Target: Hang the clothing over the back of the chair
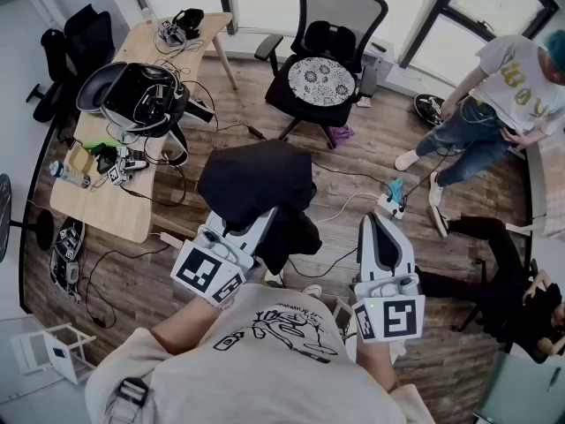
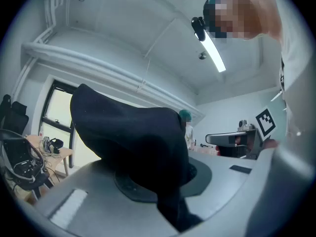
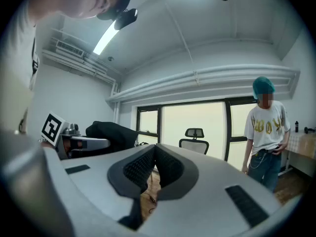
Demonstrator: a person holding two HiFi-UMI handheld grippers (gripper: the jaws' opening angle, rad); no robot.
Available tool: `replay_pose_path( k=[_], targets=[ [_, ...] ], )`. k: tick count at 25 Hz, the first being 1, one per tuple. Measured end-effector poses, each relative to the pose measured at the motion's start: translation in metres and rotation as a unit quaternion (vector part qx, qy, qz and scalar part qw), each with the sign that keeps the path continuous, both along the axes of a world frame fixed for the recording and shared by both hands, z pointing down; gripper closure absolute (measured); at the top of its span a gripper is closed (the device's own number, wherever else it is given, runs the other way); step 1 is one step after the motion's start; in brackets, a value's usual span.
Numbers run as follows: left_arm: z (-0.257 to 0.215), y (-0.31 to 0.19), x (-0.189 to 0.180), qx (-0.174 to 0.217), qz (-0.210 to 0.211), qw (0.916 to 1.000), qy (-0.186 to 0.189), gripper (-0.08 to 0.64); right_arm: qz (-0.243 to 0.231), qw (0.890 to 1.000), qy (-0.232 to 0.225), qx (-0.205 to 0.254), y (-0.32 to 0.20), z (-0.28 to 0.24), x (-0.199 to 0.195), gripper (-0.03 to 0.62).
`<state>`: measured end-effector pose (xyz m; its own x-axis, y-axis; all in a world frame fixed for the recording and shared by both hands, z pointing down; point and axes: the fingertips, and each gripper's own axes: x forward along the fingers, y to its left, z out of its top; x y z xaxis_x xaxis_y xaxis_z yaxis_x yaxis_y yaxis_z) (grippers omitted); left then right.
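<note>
Black clothing (image 1: 256, 184) hung bunched from the left claw (image 1: 261, 221), whose jaws were clamped on a fold of it. In the left gripper view the cloth (image 2: 133, 137) rose in a hump over the jaws and filled the gap between them. The right claw (image 1: 374, 223) was shut on nothing, and its ribbed pads (image 3: 136, 167) met with only floor showing below. The chair (image 1: 328, 51) stood well apart from both claws, across open floor, with its mesh back (image 1: 344, 3) on the far side of its patterned seat.

The main risk seemed to be the single pinch. With only one fold held and the rest sagging below the claw, a quick swing could probably pull the fabric free. The loose lower part hung towards the floor, where cables (image 1: 353, 203) and a power strip (image 1: 391, 203) lay, so it might drag or snag on the way across.

Kept in a lump, the garment would likely land on the seat or slide off the back rather than drape. The shut right claw could not spread it until it opened and took an edge. The chair looked to be on castors, so a push against its back might roll it away.
</note>
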<state>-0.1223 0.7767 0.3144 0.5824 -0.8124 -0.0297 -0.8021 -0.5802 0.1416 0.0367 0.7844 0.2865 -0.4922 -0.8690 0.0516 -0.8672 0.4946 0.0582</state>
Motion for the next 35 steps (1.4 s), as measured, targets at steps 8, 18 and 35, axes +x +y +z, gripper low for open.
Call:
replay_pose_path(
  k=[8,18,35],
  targets=[
    [-0.006,-0.012,-0.02,0.01,0.021,0.9997,0.003,0.514,0.017,1.0,-0.004,0.005,-0.012,-0.003,-0.025,0.586],
    [-0.009,-0.044,-0.03,0.012,0.017,0.9998,0.004,0.514,0.005,1.0,-0.014,0.004,-0.045,-0.003,-0.036,0.586],
    [-0.003,-0.237,0.036,-0.012,0.005,0.9999,-0.004,0.513,-0.033,0.999,-0.033,-0.014,-0.241,0.009,0.025,0.586]
  ],
)
